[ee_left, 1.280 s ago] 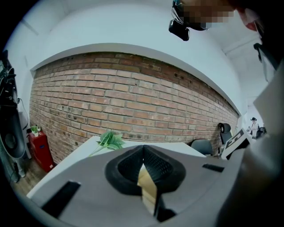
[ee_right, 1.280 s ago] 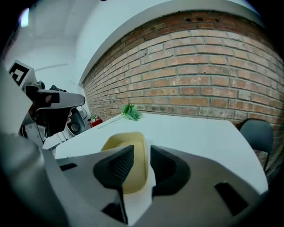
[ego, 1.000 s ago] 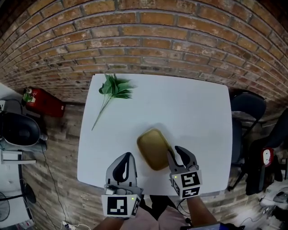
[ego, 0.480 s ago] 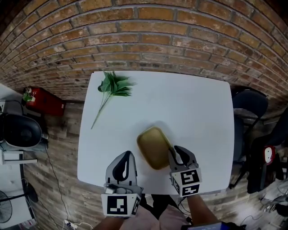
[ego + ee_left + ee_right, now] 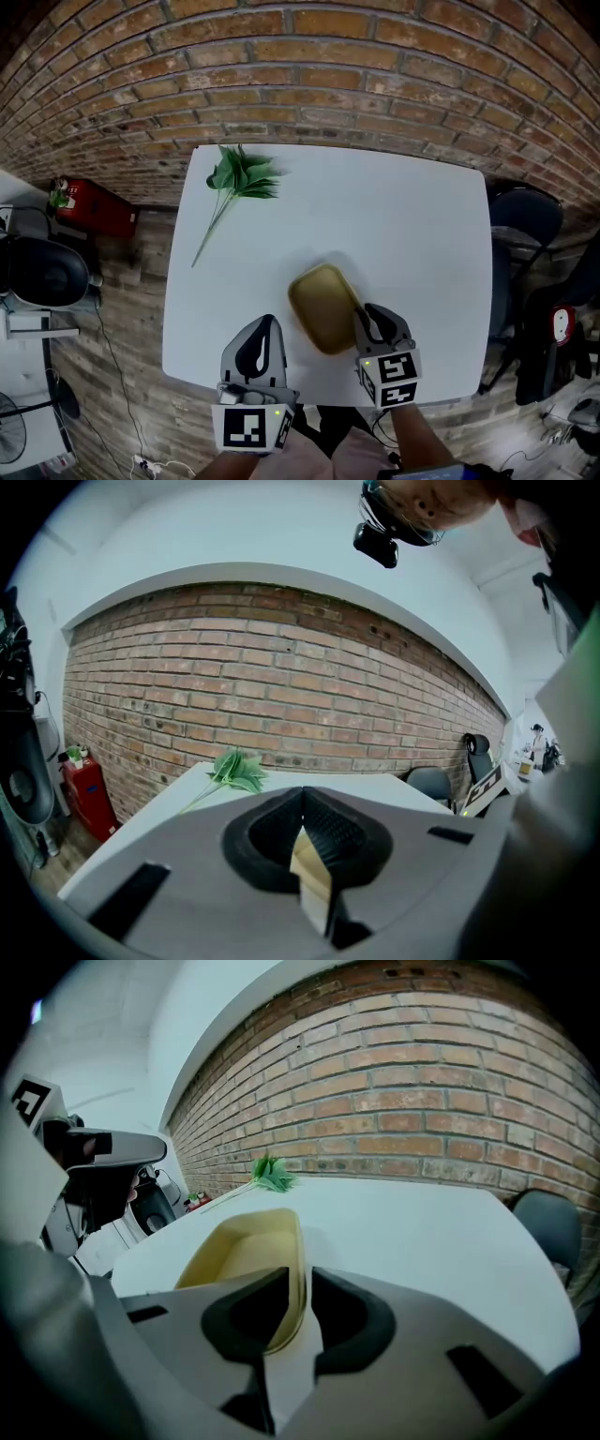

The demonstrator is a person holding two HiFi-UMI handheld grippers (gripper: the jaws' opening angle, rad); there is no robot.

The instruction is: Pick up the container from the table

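Brick wall (image 5: pixel 309 84) behind, white table (image 5: pixel 403 225) below. The right gripper (image 5: pixel 300 1283) is closing now, with one jaw inside the tan container (image 5: pixel 246 1246) and one outside. The container's right wall sits between the pads, not yet pinched. The left gripper (image 5: pixel 265 322) hovers closed and empty at the table's front edge. The container sits near that front edge, right of centre, and a leafy sprig (image 5: pixel 239 178) lies at the far left corner. The danger, I'd say, is a one-sided bite on a thin wall, which could slip or let the tub tilt as it lifts.
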